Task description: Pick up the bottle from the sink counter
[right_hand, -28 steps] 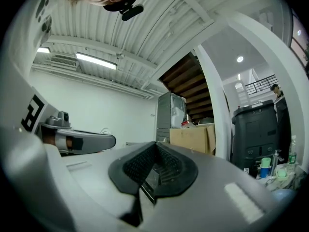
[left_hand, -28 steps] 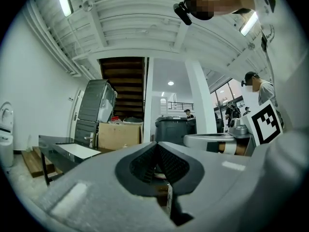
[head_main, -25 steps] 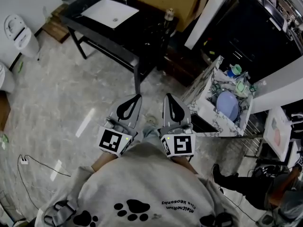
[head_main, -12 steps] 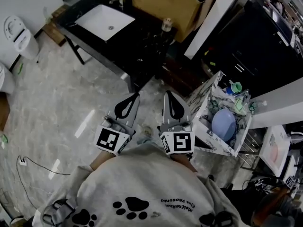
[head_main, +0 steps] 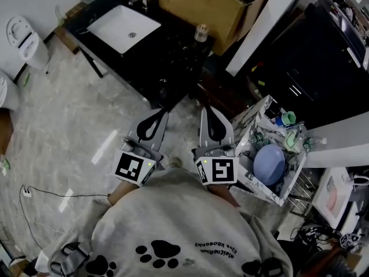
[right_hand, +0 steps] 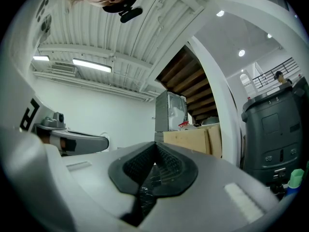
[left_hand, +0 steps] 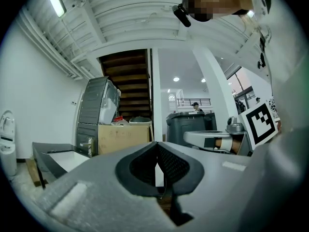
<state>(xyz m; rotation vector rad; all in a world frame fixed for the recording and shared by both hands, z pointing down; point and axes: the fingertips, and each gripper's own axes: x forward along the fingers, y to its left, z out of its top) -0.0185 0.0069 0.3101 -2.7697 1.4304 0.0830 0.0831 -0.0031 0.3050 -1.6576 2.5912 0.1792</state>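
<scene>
In the head view a small clear bottle (head_main: pixel 200 33) with a dark cap stands upright on the right end of the black sink counter (head_main: pixel 167 56), beside the white basin (head_main: pixel 123 29). Both grippers are held side by side over the floor, short of the counter's near corner and pointing level toward it. The jaws of my left gripper (head_main: pixel 158 114) are shut with nothing between them, and my right gripper (head_main: pixel 207 112) is shut and empty as well. In the left gripper view (left_hand: pixel 157 145) and the right gripper view (right_hand: pixel 155 146) the pads meet. Neither gripper view shows the bottle.
A large cardboard box (head_main: pixel 202 4) stands behind the counter. A marbled box (head_main: pixel 253 117) holding a blue bowl (head_main: pixel 268 164) and small items sits close by my right gripper. A white pillar (head_main: pixel 259 22), a dark cabinet (head_main: pixel 314 56), a toilet (head_main: pixel 23 36) and a floor cable (head_main: pixel 46 201) surround the area.
Both grippers have travelled forward together across the floor, and the counter's near corner and the marbled box are closer. The jaws stay shut.
</scene>
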